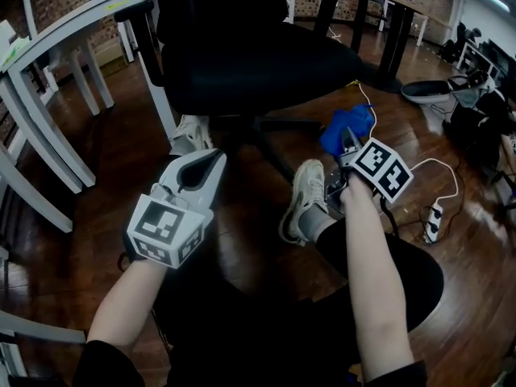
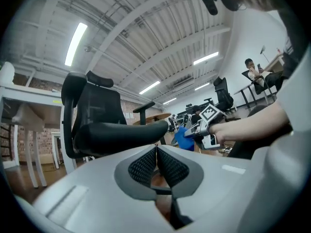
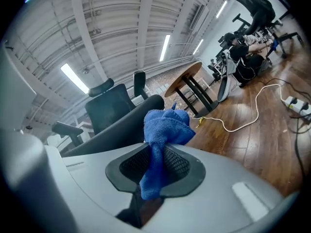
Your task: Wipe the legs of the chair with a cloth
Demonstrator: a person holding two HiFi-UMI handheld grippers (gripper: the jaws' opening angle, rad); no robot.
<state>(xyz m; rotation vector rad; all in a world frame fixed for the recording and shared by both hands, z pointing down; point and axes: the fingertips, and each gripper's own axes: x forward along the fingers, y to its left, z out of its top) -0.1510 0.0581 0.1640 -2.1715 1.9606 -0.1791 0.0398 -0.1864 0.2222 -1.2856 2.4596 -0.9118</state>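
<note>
A black office chair [image 1: 242, 51] stands ahead of me; its dark base legs [image 1: 274, 147] spread over the wood floor under the seat. My right gripper [image 1: 347, 139] is shut on a blue cloth [image 1: 345, 129], held low by the chair's right side, just off the seat edge. In the right gripper view the cloth [image 3: 163, 130] bunches out between the jaws, with the chair [image 3: 116, 115] behind it. My left gripper [image 1: 211, 161] hangs in front of the chair base, jaws closed on nothing. The left gripper view looks up at the chair seat [image 2: 121, 132] and the right gripper [image 2: 192, 130].
White desks [image 1: 56, 63] stand at the left, a dark table [image 1: 379, 22] behind the chair at the right. A white cable and power strip [image 1: 434, 216] lie on the floor at the right. My feet in sneakers [image 1: 302, 200] rest by the chair base.
</note>
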